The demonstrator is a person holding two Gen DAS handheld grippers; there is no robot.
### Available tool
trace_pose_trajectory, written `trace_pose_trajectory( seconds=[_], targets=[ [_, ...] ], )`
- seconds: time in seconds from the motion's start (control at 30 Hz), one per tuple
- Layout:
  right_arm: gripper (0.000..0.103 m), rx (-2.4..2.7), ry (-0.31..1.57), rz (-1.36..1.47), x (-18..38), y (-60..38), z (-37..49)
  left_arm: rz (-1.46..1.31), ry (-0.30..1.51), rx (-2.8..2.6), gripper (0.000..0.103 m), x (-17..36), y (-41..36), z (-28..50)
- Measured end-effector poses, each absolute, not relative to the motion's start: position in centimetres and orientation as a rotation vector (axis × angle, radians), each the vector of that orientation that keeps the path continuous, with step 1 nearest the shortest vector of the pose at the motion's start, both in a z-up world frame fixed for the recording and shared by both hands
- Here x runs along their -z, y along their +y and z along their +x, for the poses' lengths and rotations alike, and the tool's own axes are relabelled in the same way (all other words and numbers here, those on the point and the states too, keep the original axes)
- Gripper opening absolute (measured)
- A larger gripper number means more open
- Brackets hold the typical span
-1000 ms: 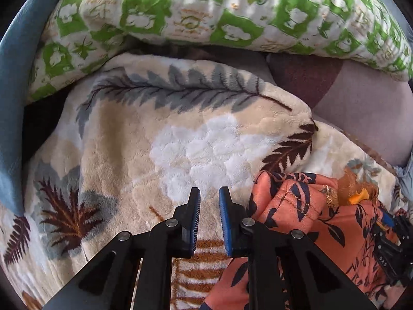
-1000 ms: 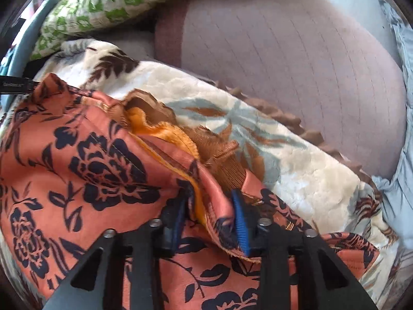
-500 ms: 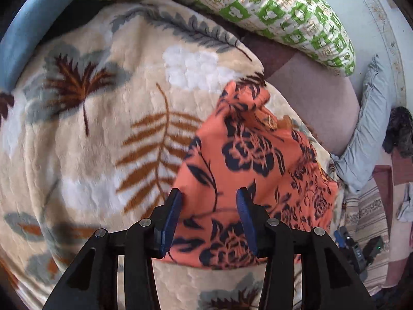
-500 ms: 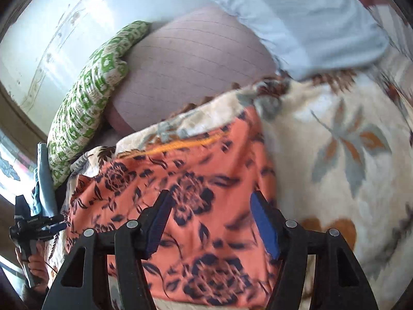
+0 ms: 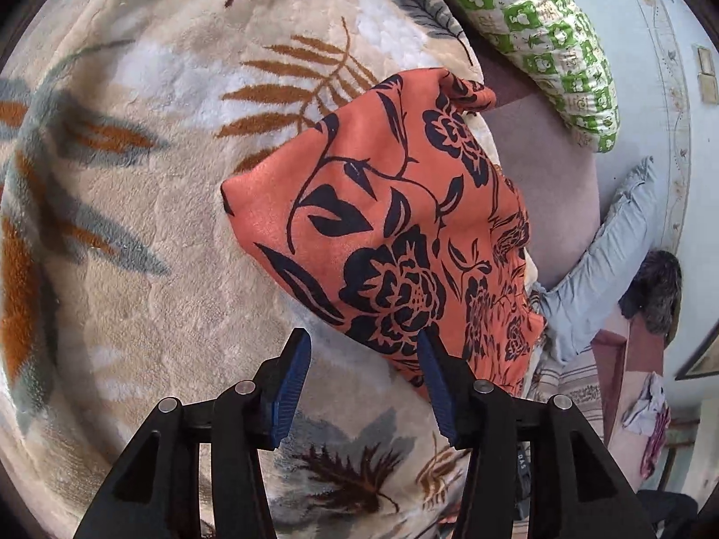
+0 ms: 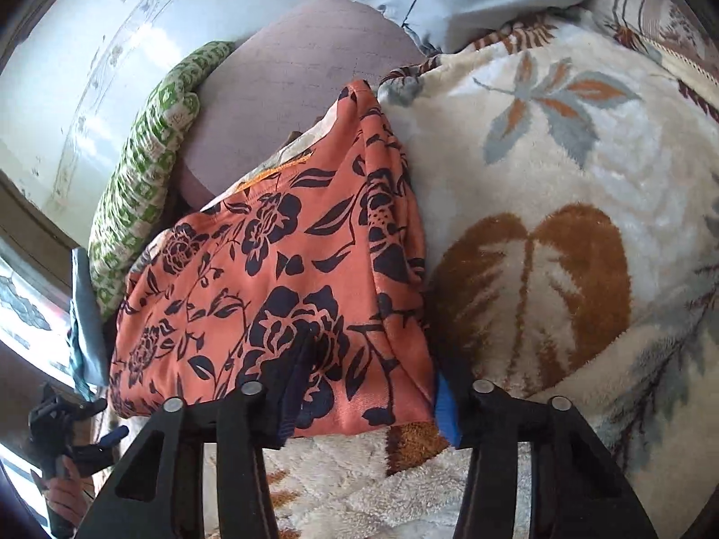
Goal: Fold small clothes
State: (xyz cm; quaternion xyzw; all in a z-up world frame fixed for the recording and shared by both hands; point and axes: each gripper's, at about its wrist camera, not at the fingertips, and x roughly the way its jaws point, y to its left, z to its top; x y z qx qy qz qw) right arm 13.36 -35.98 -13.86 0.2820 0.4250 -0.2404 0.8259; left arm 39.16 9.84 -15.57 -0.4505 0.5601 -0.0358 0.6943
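Note:
A small orange garment with a dark floral print (image 5: 395,224) lies folded on a cream leaf-patterned blanket (image 5: 135,233). My left gripper (image 5: 361,386) is open and empty, its jaws wide apart, just short of the garment's near edge. In the right wrist view the same garment (image 6: 278,296) fills the middle. My right gripper (image 6: 366,397) is open, its jaws spread either side of the garment's near corner, which lies between them without being clamped. An orange inner hem shows at the garment's far edge (image 6: 278,168).
A green-and-white patterned pillow (image 5: 552,45) and a mauve cushion (image 5: 552,188) lie beyond the garment. A pale blue pillow (image 5: 602,260) sits at the right. The blanket (image 6: 561,206) spreads wide to the right. The left gripper and the hand holding it show at lower left (image 6: 58,426).
Both grippers have opened and pulled back from the garment. The right gripper let go of the fabric it pinched a second ago. The garment now lies folded flat.

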Motion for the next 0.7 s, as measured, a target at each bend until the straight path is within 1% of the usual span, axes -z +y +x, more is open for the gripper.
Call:
trace_pose_trajectory(
  seconds=[0.03, 0.07, 0.1, 0.17, 0.23, 0.3, 0.4, 0.43, 0.57, 0.63, 0.7],
  targets=[
    [0.02, 0.502, 0.897, 0.614, 13.8, -36.2, 13.2, -1.005, 1.263, 0.065, 0.047, 15.7, 9.6, 39.4],
    [0.018, 0.483, 0.883, 0.644, 13.5, -36.5, 12.9, -1.01, 1.266, 0.051, 0.043, 15.5, 9.4, 39.6],
    [0.013, 0.462, 0.856, 0.677, 13.0, -36.7, 12.7, -1.009, 1.253, 0.041, 0.03, 15.1, 9.2, 40.0],
    [0.011, 0.432, 0.807, 0.672, 11.5, -36.6, 12.3, -0.957, 1.224, 0.004, 0.025, 14.0, 8.7, 40.5],
    [0.011, 0.454, 0.853, 0.63, 11.8, -36.7, 12.6, -0.876, 1.252, -0.043, 0.023, 13.8, 7.9, 40.8],
    [0.011, 0.484, 0.915, 0.662, 13.7, -37.3, 12.6, -0.812, 1.289, -0.074, 0.023, 14.4, 6.7, 40.8],
    [0.014, 0.495, 0.921, 0.649, 14.0, -37.2, 12.6, -0.766, 1.272, -0.062, 0.023, 14.1, 5.9, 40.4],
    [0.019, 0.499, 0.913, 0.625, 13.7, -37.0, 12.6, -0.752, 1.281, -0.043, 0.023, 13.9, 5.7, 40.3],
    [0.025, 0.544, 0.863, 0.631, 12.4, -37.6, 12.0, -0.695, 1.266, 0.151, 0.023, 12.0, 5.6, 38.9],
    [0.033, 0.559, 0.819, 0.647, 11.5, -37.9, 11.5, -0.666, 1.22, 0.238, 0.023, 10.1, 5.9, 38.9],
    [0.036, 0.554, 0.772, 0.67, 10.7, -38.4, 11.4, -0.627, 1.139, 0.25, 0.027, 7.6, 6.7, 39.3]
  ],
)
